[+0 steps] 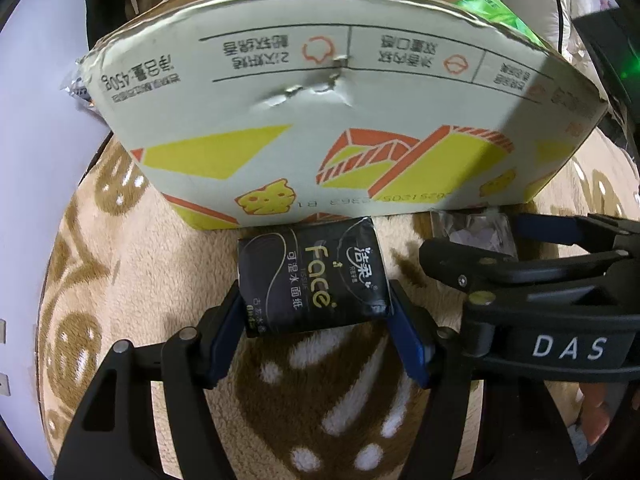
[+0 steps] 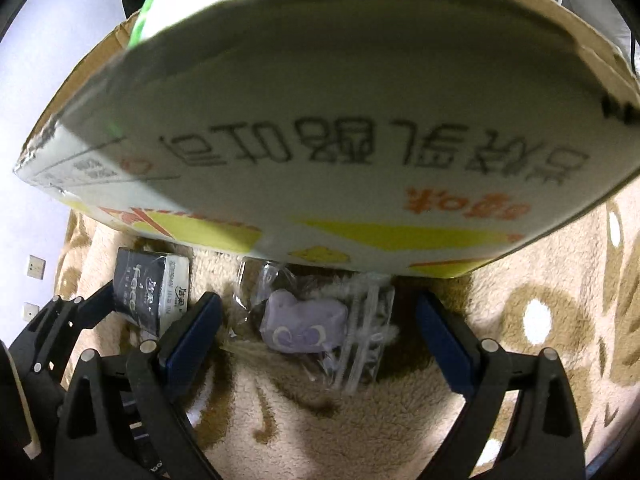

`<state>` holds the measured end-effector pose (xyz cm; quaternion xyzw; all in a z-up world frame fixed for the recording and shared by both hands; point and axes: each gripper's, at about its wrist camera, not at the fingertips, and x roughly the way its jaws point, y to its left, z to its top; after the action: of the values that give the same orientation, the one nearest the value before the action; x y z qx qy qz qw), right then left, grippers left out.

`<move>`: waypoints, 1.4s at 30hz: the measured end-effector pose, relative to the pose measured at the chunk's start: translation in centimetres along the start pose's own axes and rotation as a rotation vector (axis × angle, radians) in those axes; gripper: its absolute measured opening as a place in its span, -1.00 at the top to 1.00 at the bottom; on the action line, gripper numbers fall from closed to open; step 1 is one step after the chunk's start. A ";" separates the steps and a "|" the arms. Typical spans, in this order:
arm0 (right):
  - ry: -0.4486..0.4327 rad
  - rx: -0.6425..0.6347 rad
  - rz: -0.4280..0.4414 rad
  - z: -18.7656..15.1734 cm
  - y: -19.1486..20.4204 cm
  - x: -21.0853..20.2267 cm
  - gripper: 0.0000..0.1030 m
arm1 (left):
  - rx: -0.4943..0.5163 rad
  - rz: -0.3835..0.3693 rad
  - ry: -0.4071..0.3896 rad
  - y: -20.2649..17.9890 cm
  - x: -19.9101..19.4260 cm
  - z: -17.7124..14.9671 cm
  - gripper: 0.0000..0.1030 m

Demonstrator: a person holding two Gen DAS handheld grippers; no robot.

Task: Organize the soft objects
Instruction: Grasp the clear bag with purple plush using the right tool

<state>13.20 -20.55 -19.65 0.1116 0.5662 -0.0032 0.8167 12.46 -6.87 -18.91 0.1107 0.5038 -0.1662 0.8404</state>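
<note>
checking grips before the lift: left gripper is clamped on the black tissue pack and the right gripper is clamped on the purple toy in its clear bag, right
Only the first half holds. In the right wrist view the right gripper is open, its pads apart from the purple toy lying on the blanket. The left gripper is clamped on the black tissue pack.

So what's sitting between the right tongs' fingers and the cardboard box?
In the right wrist view, a purple plush toy in clear plastic wrap lies on the blanket between the open right tongs and the box; nothing else intervenes.
</note>
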 end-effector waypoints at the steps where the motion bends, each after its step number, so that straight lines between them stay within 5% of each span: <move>1: 0.004 -0.008 -0.008 0.0 0.2 0.1 -0.96 | 0.001 0.001 -0.001 -0.2 0.1 -0.1 -0.30; 22: 0.026 -0.047 -0.063 -1.1 3.6 1.8 -0.79 | 0.019 0.020 0.004 -1.0 -0.2 -0.1 -0.30; 42: 0.012 0.030 -0.031 -1.4 0.4 -1.0 -0.63 | 0.027 0.044 -0.004 -0.5 -1.3 -0.6 -0.27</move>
<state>11.60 -20.03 -19.11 0.1150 0.5726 -0.0234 0.8114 11.17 -6.92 -18.05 0.1329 0.4973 -0.1549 0.8432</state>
